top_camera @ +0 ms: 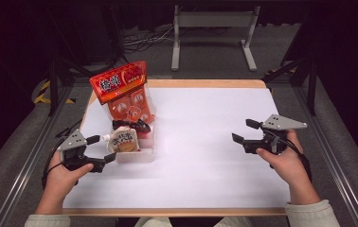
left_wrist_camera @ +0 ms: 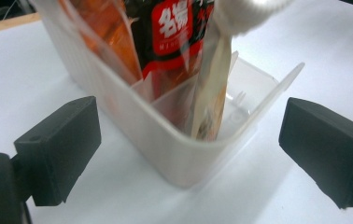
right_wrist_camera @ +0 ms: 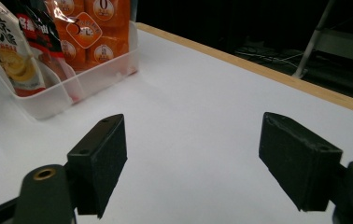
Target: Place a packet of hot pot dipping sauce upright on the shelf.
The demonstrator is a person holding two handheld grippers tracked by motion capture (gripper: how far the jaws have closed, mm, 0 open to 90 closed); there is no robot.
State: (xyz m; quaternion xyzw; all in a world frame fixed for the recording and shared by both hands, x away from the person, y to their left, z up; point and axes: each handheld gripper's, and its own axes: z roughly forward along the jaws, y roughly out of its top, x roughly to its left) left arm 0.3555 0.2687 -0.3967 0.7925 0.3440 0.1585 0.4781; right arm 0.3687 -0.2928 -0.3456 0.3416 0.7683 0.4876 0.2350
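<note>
A clear plastic bin [top_camera: 141, 156] stands at the left of the white table. In it are a tall orange-red snack bag [top_camera: 120, 85], a black-and-red packet [top_camera: 132, 125] and a cream packet [top_camera: 123, 141]. My left gripper [top_camera: 102, 149] is open at the bin's near left corner. In the left gripper view that bin [left_wrist_camera: 165, 149] corner lies between the wide jaws of the left gripper [left_wrist_camera: 193, 140], with the cream packet [left_wrist_camera: 212, 93] upright inside, and the pads are clear of the wall. My right gripper [top_camera: 244, 131] is open over bare table at the right, with nothing between the jaws of the right gripper [right_wrist_camera: 207, 154].
The white sheet [top_camera: 201, 142] covers a wood-edged table. A grey metal stand [top_camera: 212, 21] and cables lie on the floor beyond the far edge. Metal rails run along both sides of the table. In the right gripper view the bin [right_wrist_camera: 72, 91] sits at the far left.
</note>
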